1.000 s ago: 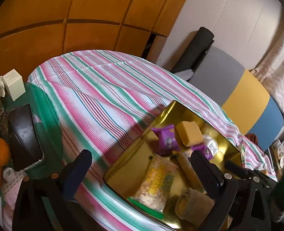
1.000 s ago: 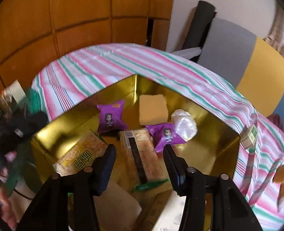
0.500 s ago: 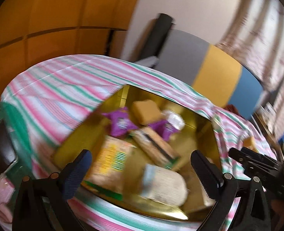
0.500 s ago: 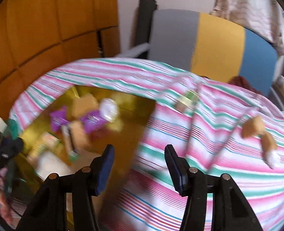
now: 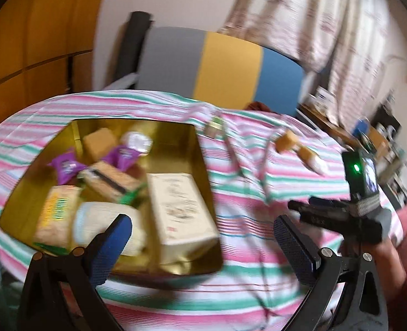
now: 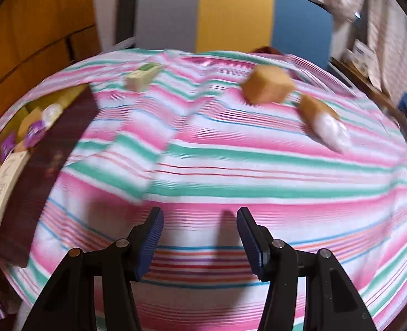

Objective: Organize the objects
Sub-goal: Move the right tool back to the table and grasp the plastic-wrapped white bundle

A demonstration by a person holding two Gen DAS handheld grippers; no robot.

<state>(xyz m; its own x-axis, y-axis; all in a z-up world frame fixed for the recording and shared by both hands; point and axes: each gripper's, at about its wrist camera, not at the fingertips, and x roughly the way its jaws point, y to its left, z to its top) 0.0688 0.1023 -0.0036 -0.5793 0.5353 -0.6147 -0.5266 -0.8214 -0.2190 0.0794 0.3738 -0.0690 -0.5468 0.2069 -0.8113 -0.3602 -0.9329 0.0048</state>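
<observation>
Both grippers empty, fingers spread: right gripper (image 6: 199, 229) faces loose brown block (image 6: 266, 87) on striped cloth (image 6: 231, 165), probably next for gold tin (image 5: 200, 160); left gripper (image 5: 203, 237) hovers at tin.

Glossy gold metal tin (image 5: 203, 165) on matt striped cloth (image 6: 231, 165).

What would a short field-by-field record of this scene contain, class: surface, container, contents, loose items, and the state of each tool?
surface: striped cloth
container: gold tin, open, on the cloth
contents: cream box, purple packets, tan block, other wrapped snacks, blurred
loose items: tan cube, tan-and-white wrapped piece, small green-and-cream packet, all on the cloth outside the tin
left tool: open, empty, above the tin's near edge
right tool: open, empty, over bare cloth
</observation>
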